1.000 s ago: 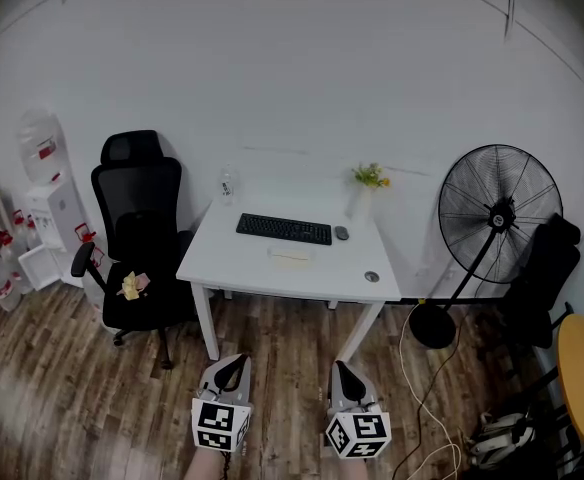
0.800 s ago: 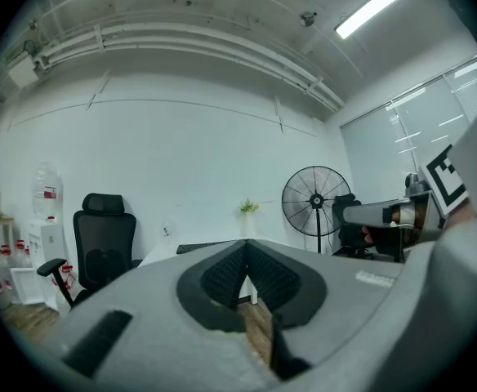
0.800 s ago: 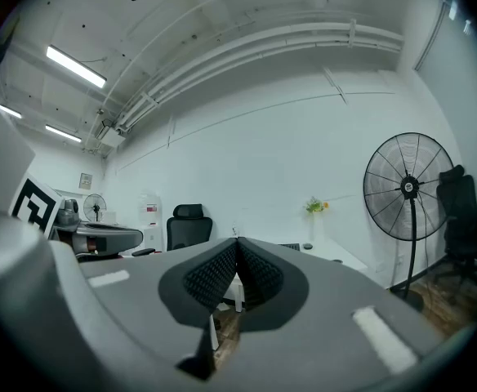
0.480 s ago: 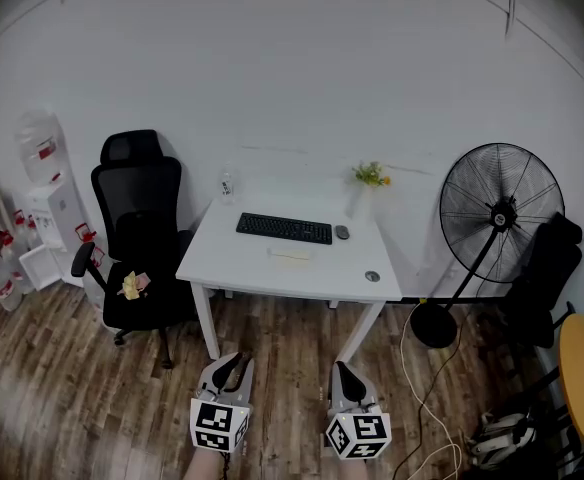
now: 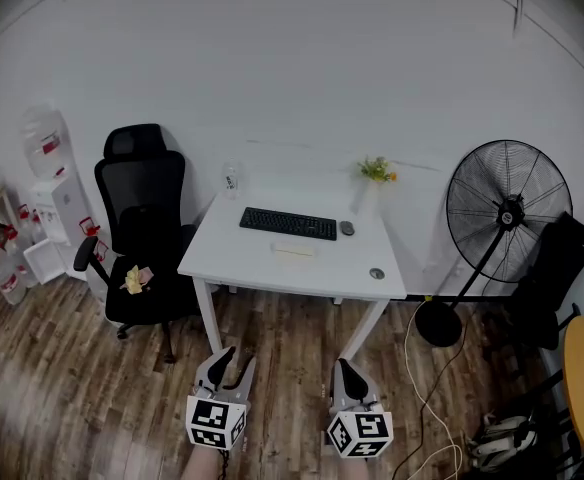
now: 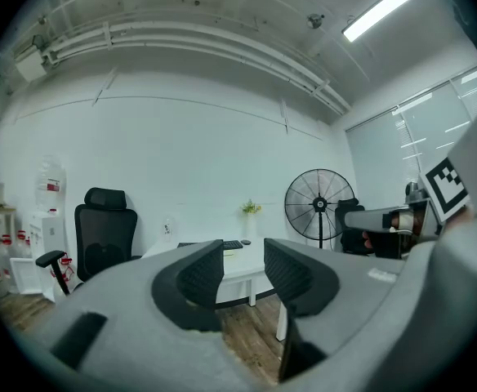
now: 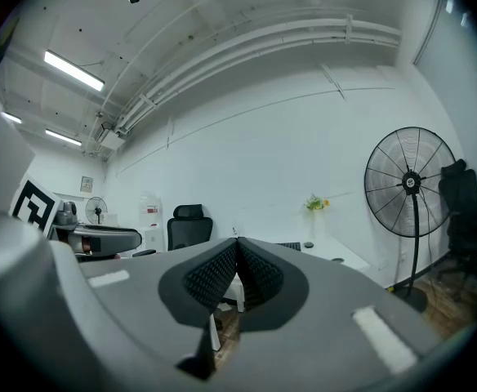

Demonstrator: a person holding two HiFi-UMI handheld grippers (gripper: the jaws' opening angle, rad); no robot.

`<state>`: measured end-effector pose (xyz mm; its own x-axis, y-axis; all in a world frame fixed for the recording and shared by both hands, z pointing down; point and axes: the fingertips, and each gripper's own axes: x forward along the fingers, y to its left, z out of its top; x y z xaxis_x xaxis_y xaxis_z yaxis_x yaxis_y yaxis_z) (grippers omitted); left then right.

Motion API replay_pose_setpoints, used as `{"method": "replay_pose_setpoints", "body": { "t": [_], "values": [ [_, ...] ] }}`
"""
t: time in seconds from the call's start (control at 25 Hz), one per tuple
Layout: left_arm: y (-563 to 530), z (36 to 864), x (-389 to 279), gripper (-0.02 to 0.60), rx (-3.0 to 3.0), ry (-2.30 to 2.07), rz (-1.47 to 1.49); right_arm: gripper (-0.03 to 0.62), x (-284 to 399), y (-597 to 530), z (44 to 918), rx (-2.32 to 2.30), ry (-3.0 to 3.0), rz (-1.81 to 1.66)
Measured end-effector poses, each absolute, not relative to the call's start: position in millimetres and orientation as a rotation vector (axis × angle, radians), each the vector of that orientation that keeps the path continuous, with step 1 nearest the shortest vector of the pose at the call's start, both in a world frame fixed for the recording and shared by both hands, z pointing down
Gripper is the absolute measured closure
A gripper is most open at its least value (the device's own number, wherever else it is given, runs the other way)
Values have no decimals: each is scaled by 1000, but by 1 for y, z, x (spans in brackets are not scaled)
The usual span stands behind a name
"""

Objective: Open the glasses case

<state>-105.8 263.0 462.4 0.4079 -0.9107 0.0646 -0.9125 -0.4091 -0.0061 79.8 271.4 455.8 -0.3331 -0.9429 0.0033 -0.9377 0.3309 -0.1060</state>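
A pale, flat glasses case lies on the white desk, just in front of the black keyboard. Both grippers hang over the wooden floor, well short of the desk and pointing at it. My left gripper is open; its jaws have just been opening, and nothing is between them. The left gripper view shows the left gripper with the desk through the gap. My right gripper is shut, its pads pressed together on nothing.
A mouse, a small round object, a flower vase and a bottle share the desk. A black office chair stands left of it, a floor fan right. A water dispenser stands far left.
The left gripper's jaws have spread apart from shut. The right gripper looks the same. The head view has shifted slightly.
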Motion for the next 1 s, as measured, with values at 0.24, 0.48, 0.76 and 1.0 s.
{"method": "replay_pose_setpoints", "body": {
  "t": [0.24,0.48,0.76,1.0],
  "values": [
    [255,468,-101,433,2584,-1729,91,583,93,258,464,-1763,2522,-149],
    [235,484,-103,433,2542,-1754,96,583,105,235,480,-1768,2538,-170],
    [172,490,-102,432,2550,-1758,83,583,110,176,487,-1777,2521,-170],
    [69,497,-104,431,2549,-1766,17,583,112,83,503,-1807,2519,-150]
  ]
}}
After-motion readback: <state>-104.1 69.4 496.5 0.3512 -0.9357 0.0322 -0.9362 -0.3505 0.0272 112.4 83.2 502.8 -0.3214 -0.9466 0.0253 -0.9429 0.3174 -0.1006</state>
